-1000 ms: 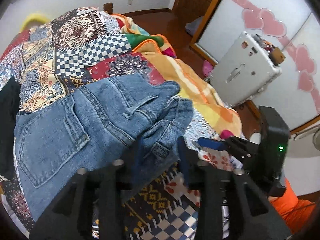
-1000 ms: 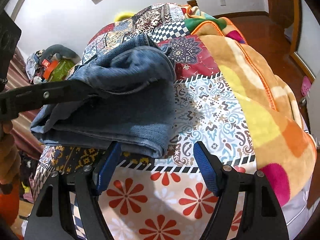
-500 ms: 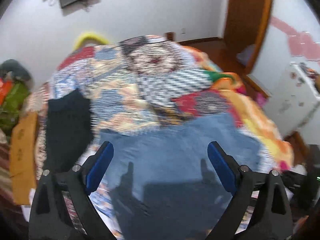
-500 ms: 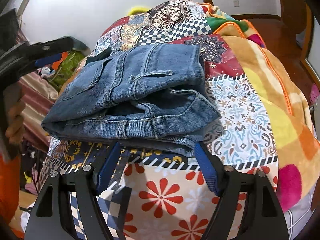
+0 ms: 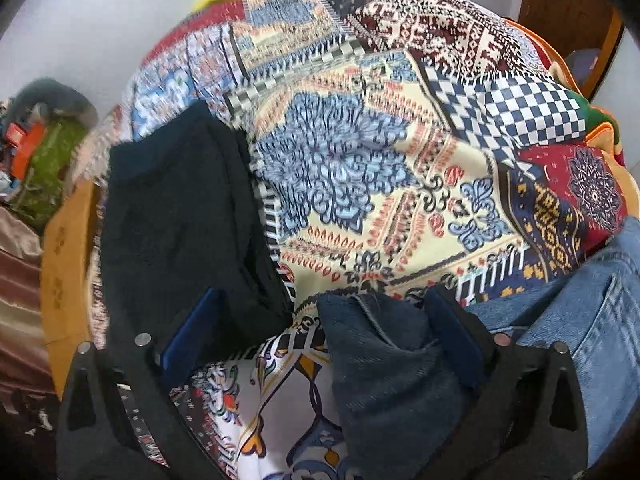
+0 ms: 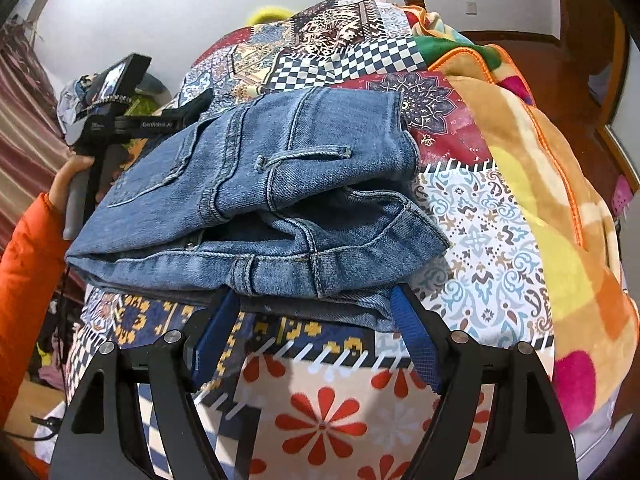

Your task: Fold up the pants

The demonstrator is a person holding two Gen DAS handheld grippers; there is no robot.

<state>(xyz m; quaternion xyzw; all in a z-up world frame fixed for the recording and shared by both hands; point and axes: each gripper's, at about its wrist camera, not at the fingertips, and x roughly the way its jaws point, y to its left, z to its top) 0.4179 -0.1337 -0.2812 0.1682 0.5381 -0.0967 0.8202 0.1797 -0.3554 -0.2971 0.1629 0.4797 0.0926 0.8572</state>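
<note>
Folded blue jeans (image 6: 256,208) lie in a thick stack on the patchwork bedspread (image 6: 480,220). My right gripper (image 6: 312,332) is open, its blue-padded fingers just in front of the stack's near edge, holding nothing. My left gripper (image 5: 324,336) is open at the stack's left end, where a dark denim fold (image 5: 384,372) lies between its fingers and the lighter denim (image 5: 580,316) runs off to the right. The left gripper also shows in the right wrist view (image 6: 192,108), held in a hand with an orange sleeve.
A folded black garment (image 5: 180,216) lies on the bed left of the jeans. An orange and yellow blanket (image 6: 552,200) covers the bed's right side. Clutter and a curtain (image 6: 24,120) stand by the wall at the left. A wooden door (image 5: 568,12) is at the far right.
My left gripper let go of the jeans, opened and swung round to the stack's left end. The lifted top layer now lies flat on the stack. My right gripper stayed open and edged closer.
</note>
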